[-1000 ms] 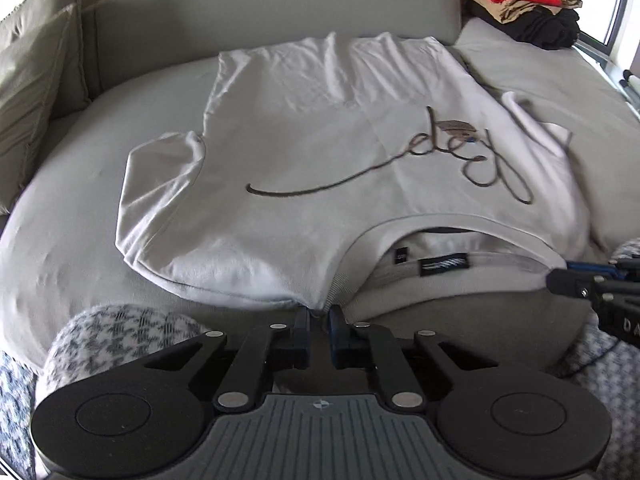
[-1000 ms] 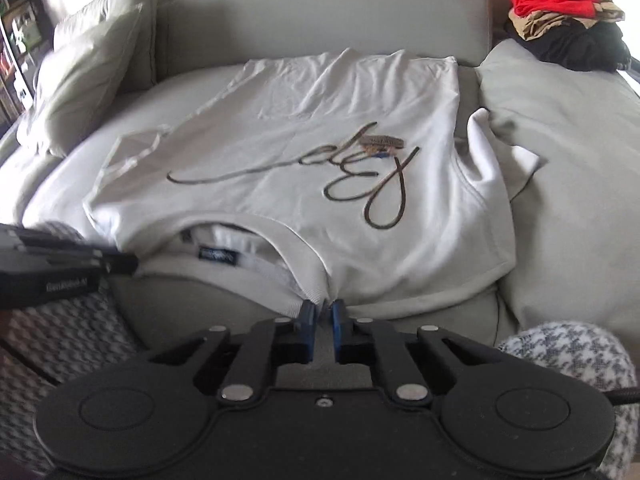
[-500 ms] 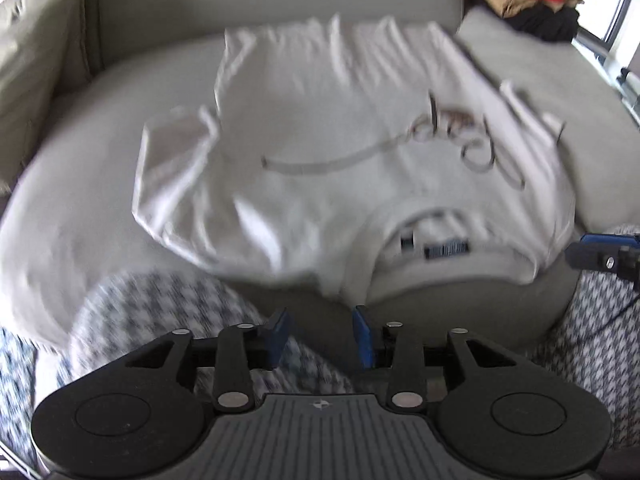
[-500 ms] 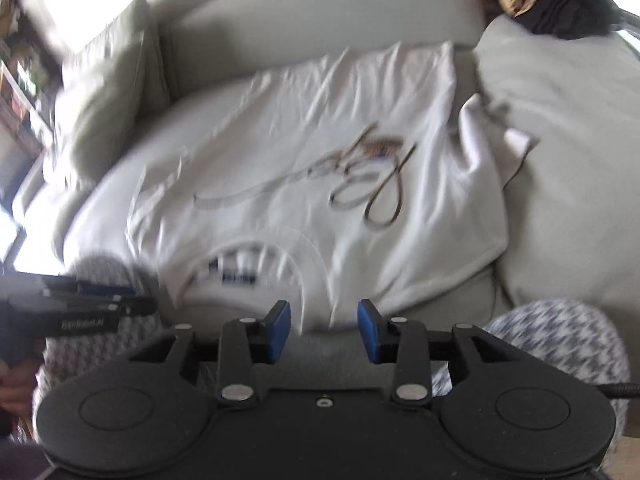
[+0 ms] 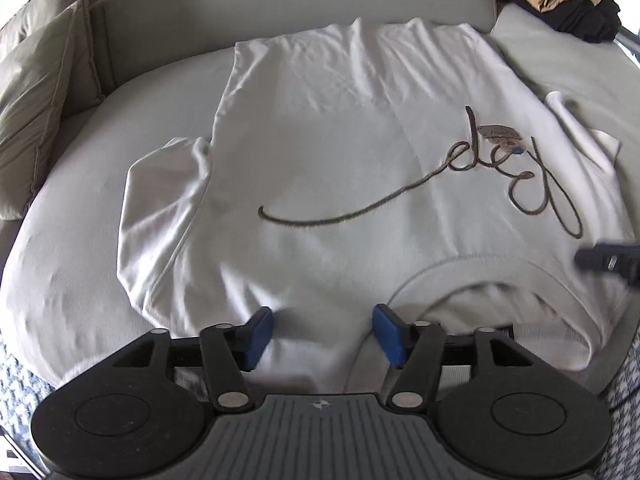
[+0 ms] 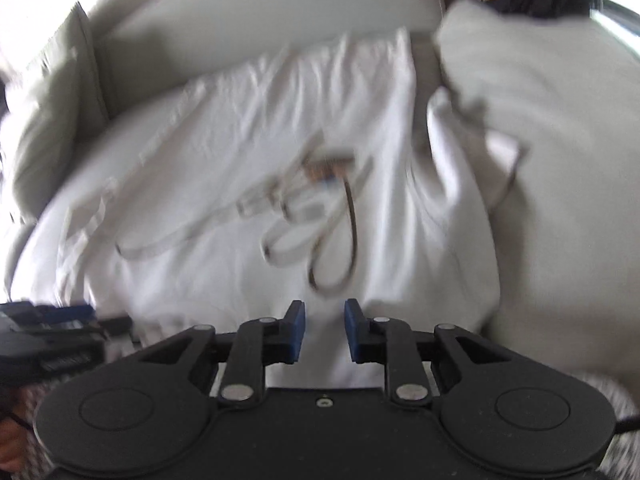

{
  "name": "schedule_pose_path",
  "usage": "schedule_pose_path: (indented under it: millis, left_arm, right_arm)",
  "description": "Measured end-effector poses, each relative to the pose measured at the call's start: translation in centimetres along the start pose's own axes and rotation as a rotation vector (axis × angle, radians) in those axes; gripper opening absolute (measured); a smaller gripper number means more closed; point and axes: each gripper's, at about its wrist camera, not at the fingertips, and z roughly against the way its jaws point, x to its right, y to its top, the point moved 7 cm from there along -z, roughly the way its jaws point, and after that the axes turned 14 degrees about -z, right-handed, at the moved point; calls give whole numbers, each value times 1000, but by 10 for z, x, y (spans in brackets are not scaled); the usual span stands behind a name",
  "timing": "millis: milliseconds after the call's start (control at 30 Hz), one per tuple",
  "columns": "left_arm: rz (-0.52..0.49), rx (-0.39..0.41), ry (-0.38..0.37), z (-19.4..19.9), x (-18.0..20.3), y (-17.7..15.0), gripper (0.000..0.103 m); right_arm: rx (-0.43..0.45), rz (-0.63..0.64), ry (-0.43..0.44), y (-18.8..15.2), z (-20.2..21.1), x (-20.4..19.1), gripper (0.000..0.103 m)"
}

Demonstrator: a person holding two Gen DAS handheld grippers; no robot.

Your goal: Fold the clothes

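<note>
The white T-shirt (image 5: 340, 184) lay spread face up across the sofa seat (image 5: 80, 216), collar toward the front edge, hem up against the backrest, one sleeve crumpled toward the cushion at the left end and the other rucked against the right-hand seat cushion; it looked light, limp and easily creased, the sort of cloth that sags and slides unless pinched at a seam; I judged the shoulders either side of the collar (image 5: 492, 280) the sensible places to take hold, since the ribbed edge there would give the pads something to bite. The left gripper (image 5: 322, 336) hung over the near shoulder with its jaws opening wide, cloth beneath them but nothing pinched; the right gripper (image 6: 324, 330) was closing over the other shoulder, a gap left between its pads, cloth below them and not yet caught. A second before, both had been clamped on the front edge of the shirt; since then they had let go, drawn back and come in again, and the collar had settled flatter.
</note>
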Motion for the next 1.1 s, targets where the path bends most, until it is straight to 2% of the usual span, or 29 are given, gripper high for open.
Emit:
schedule_pose_path:
  millis: [167, 200, 267, 333, 400, 467, 600, 733, 833, 933, 1100]
  left_arm:
    - [47, -33, -65, 10, -4, -23, 67]
    - [34, -37, -64, 12, -2, -23, 61]
    - [13, -13, -54, 19, 2, -18, 59]
    - [-8, 37, -48, 27, 5, -6, 62]
    - [-25, 72, -42, 30, 8, 9, 67]
    - [-36, 78, -39, 27, 11, 20, 68]
    - [-30, 41, -44, 5, 13, 32, 69]
    - [-3, -15, -50, -15, 12, 25, 72]
    - [6, -10, -53, -16, 10, 22, 75]
    - [16, -14, -58, -17, 8, 22, 78]
    - [9, -12, -52, -18, 8, 22, 79]
  right_arm:
    - [-35, 48, 10, -29, 22, 1, 22]
    - [-45, 35, 24, -31, 26, 3, 22]
    - [-62, -42, 105, -25, 34, 7, 22]
    - [-26, -115, 181, -10, 44, 13, 24]
    - [24, -180, 201, 8, 51, 23, 35]
    - [66, -260, 218, 27, 53, 36, 38]
    - [168, -429, 208, 64, 50, 75, 38]
    - [244, -547, 167, 95, 38, 114, 38]
    - [239, -595, 133, 108, 18, 138, 38]
    - [217, -609, 152, 117, -1, 149, 34]
    - [173, -460, 126, 128, -28, 134, 33]
